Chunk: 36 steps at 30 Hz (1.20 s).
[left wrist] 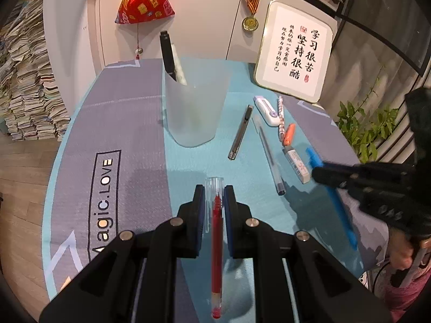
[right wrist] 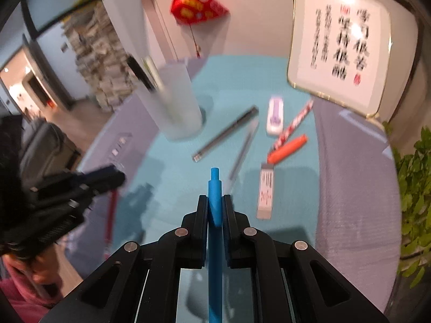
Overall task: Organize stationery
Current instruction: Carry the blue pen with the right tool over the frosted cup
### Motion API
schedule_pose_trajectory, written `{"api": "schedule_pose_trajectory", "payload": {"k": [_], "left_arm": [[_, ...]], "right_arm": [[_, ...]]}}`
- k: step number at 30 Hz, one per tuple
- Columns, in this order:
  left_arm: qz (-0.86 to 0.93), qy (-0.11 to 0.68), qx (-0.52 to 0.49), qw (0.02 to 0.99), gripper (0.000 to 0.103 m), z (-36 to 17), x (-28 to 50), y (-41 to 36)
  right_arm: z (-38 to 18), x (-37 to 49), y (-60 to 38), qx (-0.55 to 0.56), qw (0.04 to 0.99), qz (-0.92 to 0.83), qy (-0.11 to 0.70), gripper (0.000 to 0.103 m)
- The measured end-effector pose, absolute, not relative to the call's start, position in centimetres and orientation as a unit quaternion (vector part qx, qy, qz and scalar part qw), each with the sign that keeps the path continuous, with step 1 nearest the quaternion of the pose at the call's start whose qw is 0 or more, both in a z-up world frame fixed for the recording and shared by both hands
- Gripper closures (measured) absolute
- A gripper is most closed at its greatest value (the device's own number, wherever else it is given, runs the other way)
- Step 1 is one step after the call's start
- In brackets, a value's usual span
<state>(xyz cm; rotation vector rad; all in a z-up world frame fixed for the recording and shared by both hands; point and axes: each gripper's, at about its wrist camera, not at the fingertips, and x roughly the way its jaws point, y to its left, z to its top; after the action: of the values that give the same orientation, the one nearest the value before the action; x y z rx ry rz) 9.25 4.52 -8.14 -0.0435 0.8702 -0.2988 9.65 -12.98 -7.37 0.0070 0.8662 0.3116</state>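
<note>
With each pen pinched lengthwise for dropping into the frosted cup (left wrist: 194,102), left gripper (left wrist: 214,202) clamps red pen (left wrist: 216,242); right gripper (right wrist: 215,210) clamps blue pen (right wrist: 215,202).

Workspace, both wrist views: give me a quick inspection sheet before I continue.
Surface: round table, teal and grey mat.
Job's things: frosted cup holding a black pen; utility knife, clear pen, correction tape, patterned pencil, orange highlighter and eraser lie loose.
Clutter: nothing seen.
Grippers: left tool shut on red pen; right tool shut on blue pen.
Cables: nothing seen.
Surroundings: framed calligraphy, medal, red ornament, plant, paper stacks.
</note>
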Motion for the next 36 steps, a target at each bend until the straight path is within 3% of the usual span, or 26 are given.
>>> {"api": "schedule_pose_trajectory", "payload": {"k": [12, 23, 36], "left_arm": [[-0.142, 0.376, -0.031, 0.915, 0.091, -5.1, 7.6, 5.6], [-0.129, 0.343, -0.047, 0.929, 0.091, -3.0, 7.2, 7.5], [-0.11, 0.329, -0.063, 0.936, 0.091, -2.0, 7.4, 9.8]], "right_arm": [[-1.8, 9.2, -10.1, 0.001, 0.926, 0.18, 0.331, 0.092], [2.2, 14.7, -6.4, 0.021, 0.942, 0.186, 0.28, 0.092], [1.6, 24.2, -3.5, 0.043, 0.955, 0.149, 0.255, 0.092]]}}
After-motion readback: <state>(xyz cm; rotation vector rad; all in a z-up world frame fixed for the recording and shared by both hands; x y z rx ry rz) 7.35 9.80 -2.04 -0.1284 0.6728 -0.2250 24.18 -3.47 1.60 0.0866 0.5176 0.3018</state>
